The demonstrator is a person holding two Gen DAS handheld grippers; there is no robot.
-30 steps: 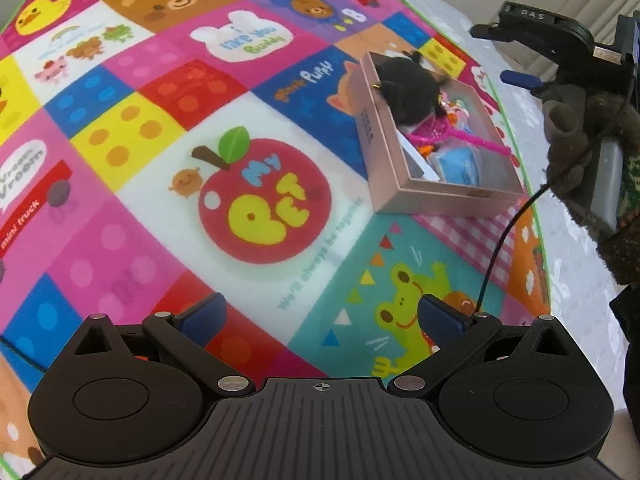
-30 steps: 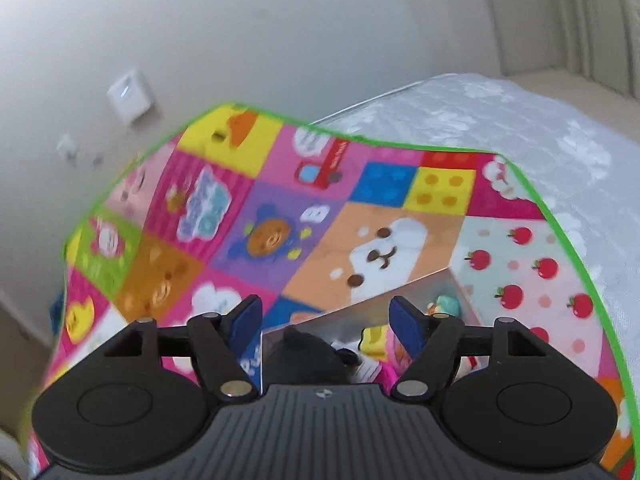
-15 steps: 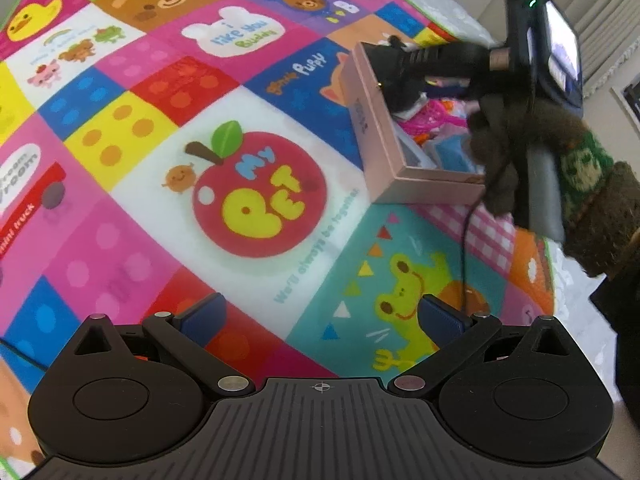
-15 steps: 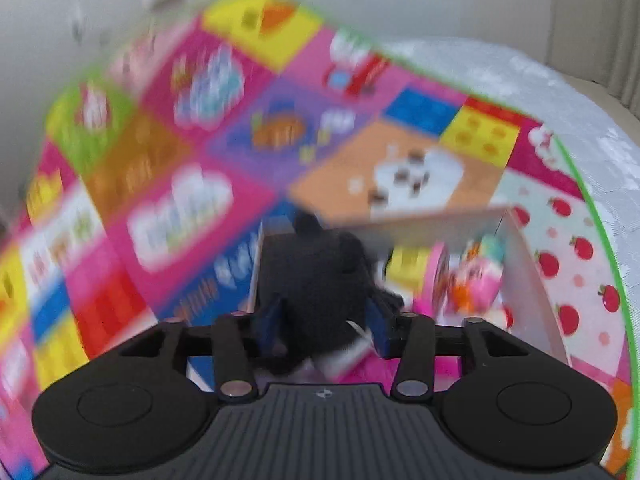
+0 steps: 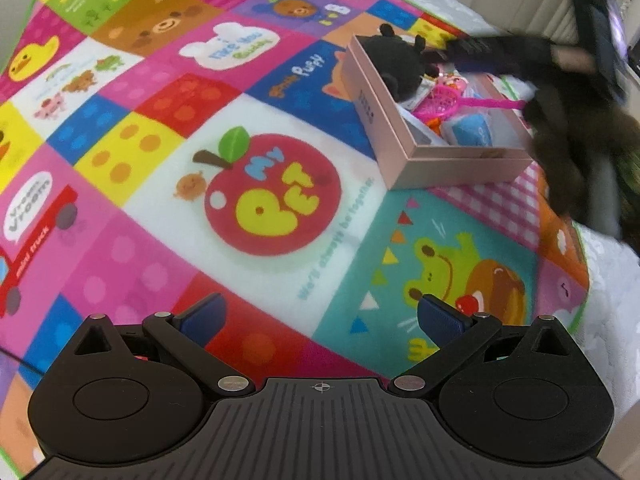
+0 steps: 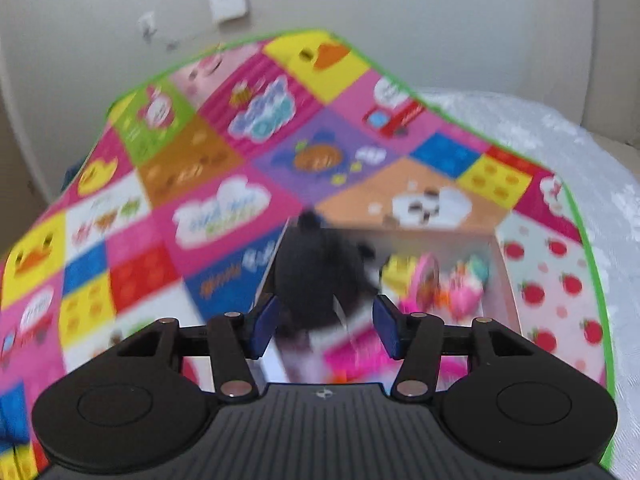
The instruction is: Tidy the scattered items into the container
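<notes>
A pink cardboard box (image 5: 452, 168) lies on the colourful play mat (image 5: 160, 240), packed with small toys. A black plush toy (image 5: 396, 64) sits in its far left corner. My right gripper (image 5: 436, 60) reaches in from the right, blurred by motion. In the right wrist view the black plush toy (image 6: 320, 268) fills the gap of the right gripper (image 6: 325, 324), whose blue pads are drawn in against its sides, over the box (image 6: 502, 280). Near the bottom of the left wrist view, my left gripper (image 5: 322, 314) hangs open over the mat, holding nothing.
A pink toy net (image 5: 440, 100) and a blue toy (image 5: 468, 132) lie in the box. A person's dark gloved hand (image 5: 560, 152) carries the right gripper. The mat's green edge (image 6: 592, 248) borders a white quilted cover (image 6: 600, 140). A wall (image 6: 360, 0) stands behind.
My right gripper dropped from above the box onto the black plush toy, and its jaws narrowed around the toy. My left gripper stayed almost in place, still open.
</notes>
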